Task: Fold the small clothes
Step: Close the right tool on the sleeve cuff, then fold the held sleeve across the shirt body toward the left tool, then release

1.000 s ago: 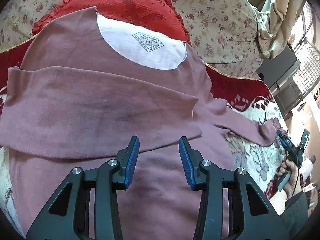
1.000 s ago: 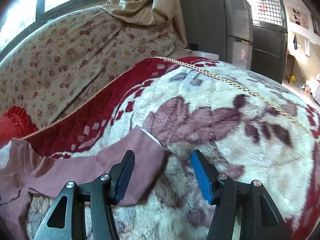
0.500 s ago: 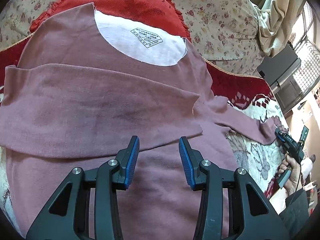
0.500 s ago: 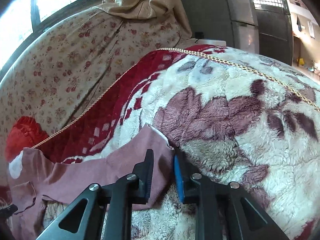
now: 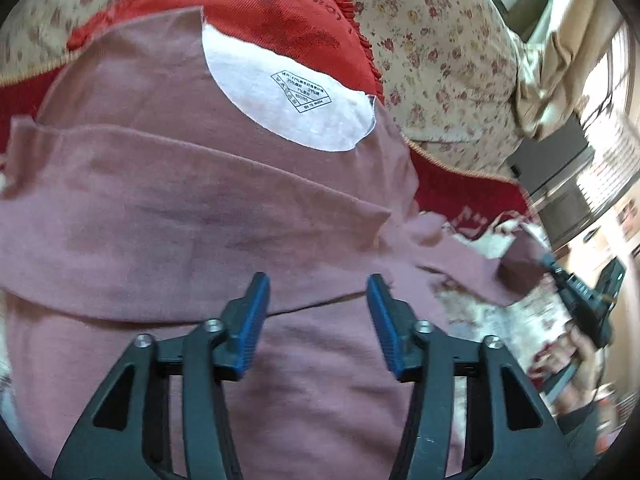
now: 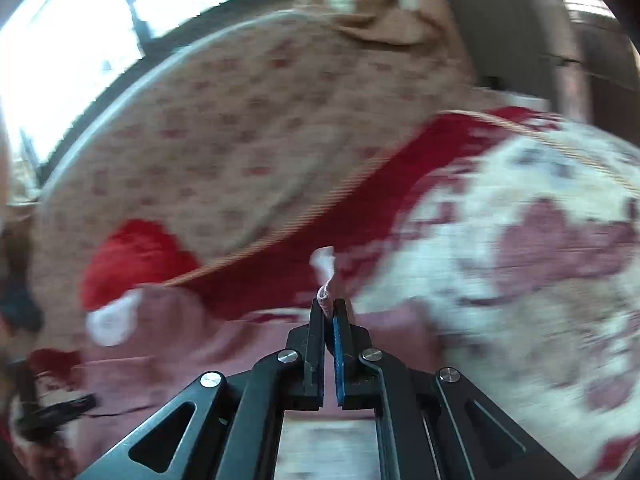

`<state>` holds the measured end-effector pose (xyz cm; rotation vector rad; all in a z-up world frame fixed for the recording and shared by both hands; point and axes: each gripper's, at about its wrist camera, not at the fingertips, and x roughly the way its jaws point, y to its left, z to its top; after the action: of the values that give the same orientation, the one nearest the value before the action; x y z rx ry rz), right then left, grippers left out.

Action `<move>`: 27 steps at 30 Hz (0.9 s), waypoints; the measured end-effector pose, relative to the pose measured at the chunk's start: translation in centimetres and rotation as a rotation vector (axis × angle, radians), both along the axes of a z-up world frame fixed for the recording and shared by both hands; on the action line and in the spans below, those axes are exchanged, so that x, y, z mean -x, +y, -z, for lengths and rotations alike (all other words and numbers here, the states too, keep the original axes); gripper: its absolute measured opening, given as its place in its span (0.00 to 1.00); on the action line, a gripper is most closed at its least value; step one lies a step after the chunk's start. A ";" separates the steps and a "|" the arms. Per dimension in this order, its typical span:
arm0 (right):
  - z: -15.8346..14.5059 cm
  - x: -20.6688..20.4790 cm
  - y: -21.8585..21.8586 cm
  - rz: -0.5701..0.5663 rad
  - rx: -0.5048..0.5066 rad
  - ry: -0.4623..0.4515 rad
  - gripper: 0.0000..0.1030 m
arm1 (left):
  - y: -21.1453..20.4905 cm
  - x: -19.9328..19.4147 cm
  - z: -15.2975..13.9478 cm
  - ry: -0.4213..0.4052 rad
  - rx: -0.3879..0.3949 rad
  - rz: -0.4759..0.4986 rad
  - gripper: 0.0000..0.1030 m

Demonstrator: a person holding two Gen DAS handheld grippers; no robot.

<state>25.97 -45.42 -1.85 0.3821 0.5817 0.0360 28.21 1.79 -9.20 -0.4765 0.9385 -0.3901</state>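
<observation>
Red-and-cream blanket (image 6: 520, 264) over the sofa; I see the mauve shirt (image 5: 192, 224) spread on it, collar against the red cushion (image 5: 280, 12). Left gripper (image 5: 316, 316) unchanged, spread above the shirt's middle. Right gripper (image 6: 329, 312), apart a second ago, now clamps the sleeve (image 6: 325, 294), lifted.

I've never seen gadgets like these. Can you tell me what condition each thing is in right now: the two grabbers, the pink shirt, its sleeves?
Left gripper: open, holding nothing, over the shirt's body.
Right gripper: shut on the cuff of the right-hand sleeve.
Pink shirt: lying flat, partly folded.
Left-hand sleeve: folded across the body.
Right-hand sleeve: stretched out sideways, cuff lifted.
Neck label: visible, facing up.
</observation>
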 end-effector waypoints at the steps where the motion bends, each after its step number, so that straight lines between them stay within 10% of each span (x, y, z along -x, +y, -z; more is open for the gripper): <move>1: -0.3 -0.2 1.7 -0.043 -0.023 -0.011 0.03 | 0.3 -0.2 0.0 0.016 0.053 0.005 0.50; 14: 5.8 -0.3 27.0 -0.629 0.154 0.125 0.03 | -0.7 -0.7 0.0 0.111 0.208 0.079 0.60; 27: 7.3 1.8 29.3 -0.699 0.226 0.115 0.03 | 0.5 -1.0 1.5 0.235 0.266 0.045 0.64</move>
<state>24.17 -16.10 -9.13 -0.0540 0.8021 0.6172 29.20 2.30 -10.74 -0.7567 1.1324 -0.5108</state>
